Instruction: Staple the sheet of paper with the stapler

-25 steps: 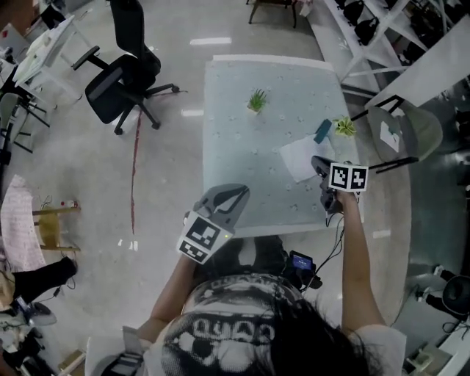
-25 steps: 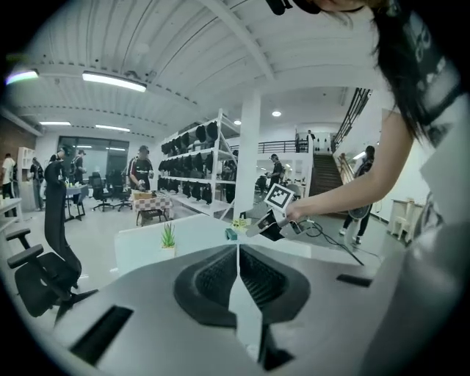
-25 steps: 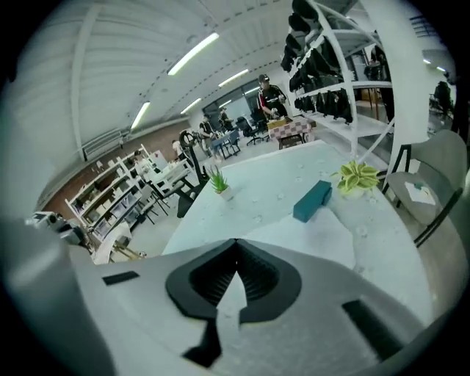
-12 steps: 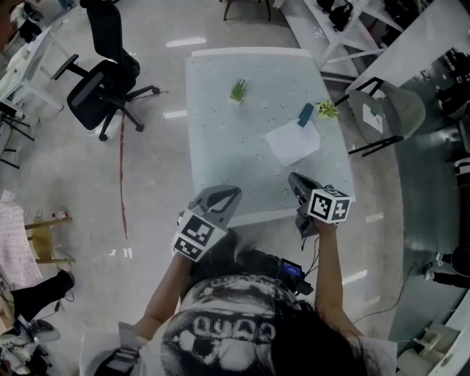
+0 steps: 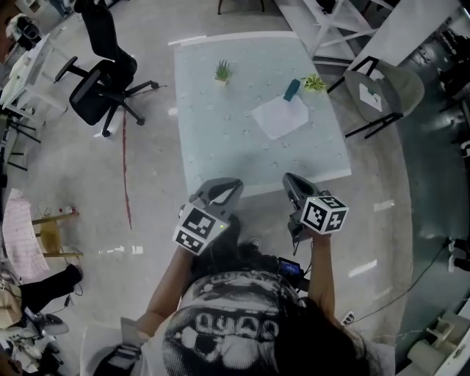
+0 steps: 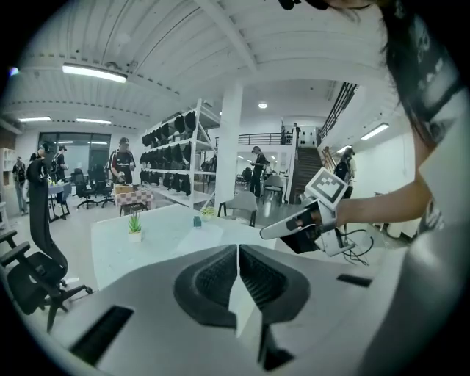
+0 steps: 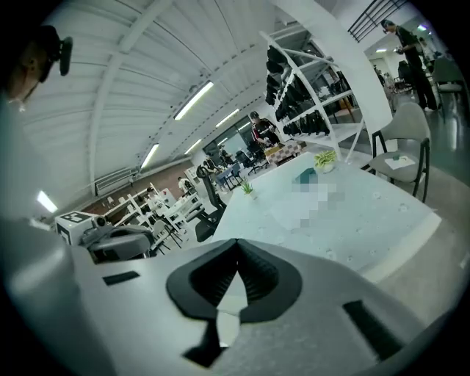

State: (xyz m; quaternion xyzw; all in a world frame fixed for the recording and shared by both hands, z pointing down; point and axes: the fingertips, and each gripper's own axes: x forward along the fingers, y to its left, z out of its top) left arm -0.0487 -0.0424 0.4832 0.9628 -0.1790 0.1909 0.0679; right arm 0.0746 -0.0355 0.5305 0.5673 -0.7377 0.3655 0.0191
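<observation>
A pale table carries a small green plant near its far edge and another at its far right corner. A black office chair stands to its left, a grey chair to its right, and white shelving is farther off.

Right gripper drew back from paper

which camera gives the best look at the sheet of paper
The head view: the sheet of paper shows whole from above, flat on the table, the stapler at its far corner. The left gripper view shows only a faint, far-off sliver; in the right gripper view it is blurred over.
</observation>
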